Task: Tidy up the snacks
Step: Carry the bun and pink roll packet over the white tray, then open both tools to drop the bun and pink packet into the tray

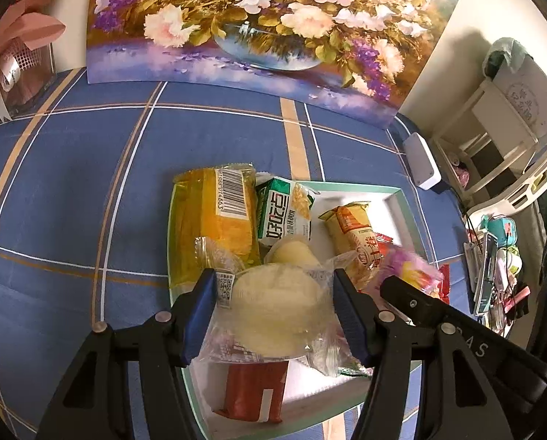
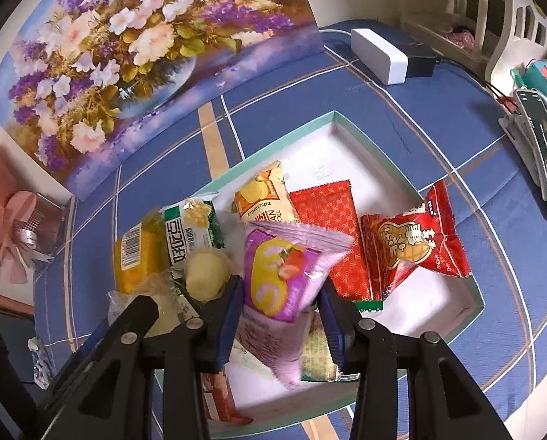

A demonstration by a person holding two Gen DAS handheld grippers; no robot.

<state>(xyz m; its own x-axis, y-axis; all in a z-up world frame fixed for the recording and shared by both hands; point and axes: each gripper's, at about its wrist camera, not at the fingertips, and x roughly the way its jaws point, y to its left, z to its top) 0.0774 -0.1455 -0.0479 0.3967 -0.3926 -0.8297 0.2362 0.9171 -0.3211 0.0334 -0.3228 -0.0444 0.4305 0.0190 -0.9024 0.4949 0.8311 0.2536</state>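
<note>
A shallow white box with a green rim (image 1: 398,198) (image 2: 334,119) lies on the blue plaid cloth and holds several snack packs. My left gripper (image 1: 273,311) is shut on a clear-wrapped pale round cake (image 1: 277,308) over the box's near left part. My right gripper (image 2: 280,304) is shut on a pink swirl-roll pack (image 2: 284,275), held above the box; the pack shows blurred in the left wrist view (image 1: 412,271). In the box lie a yellow cake pack (image 1: 214,227), a green pack (image 1: 284,212), an orange roll pack (image 2: 266,198) and red packs (image 2: 328,231).
A flower painting (image 1: 255,29) leans against the wall behind. A white device (image 2: 379,55) sits at the far right of the cloth. A pink bouquet box (image 1: 16,62) stands far left. Cluttered items (image 2: 541,154) line the right edge.
</note>
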